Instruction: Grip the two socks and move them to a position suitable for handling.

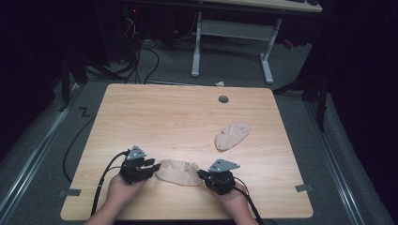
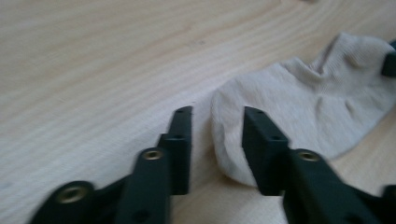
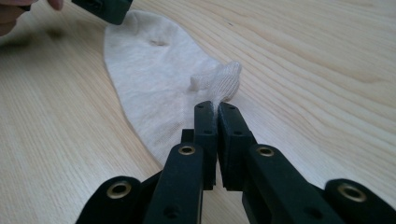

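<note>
Sock between both grippers

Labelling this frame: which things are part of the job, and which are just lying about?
In the job:
- near sock, lying flat between the tongs
- right tongs, shut on its edge
- left tongs, open around its other end

Lying about:
- far sock, untouched
- table, grommet hole

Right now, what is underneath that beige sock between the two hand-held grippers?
The sock lies flat on the bare wooden table. It covers the patch beneath it, so whatever might lie there is hidden.
</note>
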The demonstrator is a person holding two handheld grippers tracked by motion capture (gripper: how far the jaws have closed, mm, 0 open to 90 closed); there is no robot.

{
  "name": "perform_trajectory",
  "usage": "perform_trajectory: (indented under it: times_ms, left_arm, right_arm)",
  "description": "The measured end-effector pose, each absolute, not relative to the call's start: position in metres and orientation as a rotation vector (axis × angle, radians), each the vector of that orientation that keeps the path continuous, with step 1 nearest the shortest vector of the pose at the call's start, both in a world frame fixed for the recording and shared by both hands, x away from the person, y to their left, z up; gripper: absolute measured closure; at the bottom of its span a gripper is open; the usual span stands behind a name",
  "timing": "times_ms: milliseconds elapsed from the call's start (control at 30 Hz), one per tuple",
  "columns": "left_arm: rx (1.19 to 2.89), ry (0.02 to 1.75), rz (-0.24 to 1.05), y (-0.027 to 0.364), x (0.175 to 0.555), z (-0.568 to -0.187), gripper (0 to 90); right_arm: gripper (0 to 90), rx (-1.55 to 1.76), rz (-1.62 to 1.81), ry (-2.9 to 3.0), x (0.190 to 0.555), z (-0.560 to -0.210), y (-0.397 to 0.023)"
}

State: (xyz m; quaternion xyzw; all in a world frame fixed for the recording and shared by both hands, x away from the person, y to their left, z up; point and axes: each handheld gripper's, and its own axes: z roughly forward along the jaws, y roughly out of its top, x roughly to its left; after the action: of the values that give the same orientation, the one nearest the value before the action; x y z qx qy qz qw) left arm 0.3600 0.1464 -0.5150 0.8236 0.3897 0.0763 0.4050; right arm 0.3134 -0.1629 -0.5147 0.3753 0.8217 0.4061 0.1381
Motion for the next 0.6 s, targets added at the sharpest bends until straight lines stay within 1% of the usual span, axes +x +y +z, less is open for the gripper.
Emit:
perform_trajectory:
  times_ms: [67,200,433,600]
  left_arm:
    - [2.092,0.972,0.187,0.145,0.359,-0.516,76.9]
    - [2.114,0.941,0.185,0.141,0.356,-0.518,84.9]
    - [2.171,0.844,0.158,0.131,0.344,-0.518,86.2]
    - [2.210,0.800,0.172,0.124,0.337,-0.518,86.0]
  right_arm:
    - [87.3,1.111,1.163,2.373,0.314,-0.516,-0.167]
    - [87.3,1.139,1.140,2.367,0.315,-0.518,-0.173]
    - [87.1,1.179,1.050,2.349,0.318,-0.520,-0.182]
    - [86.7,1.217,1.009,2.349,0.320,-0.521,-0.192]
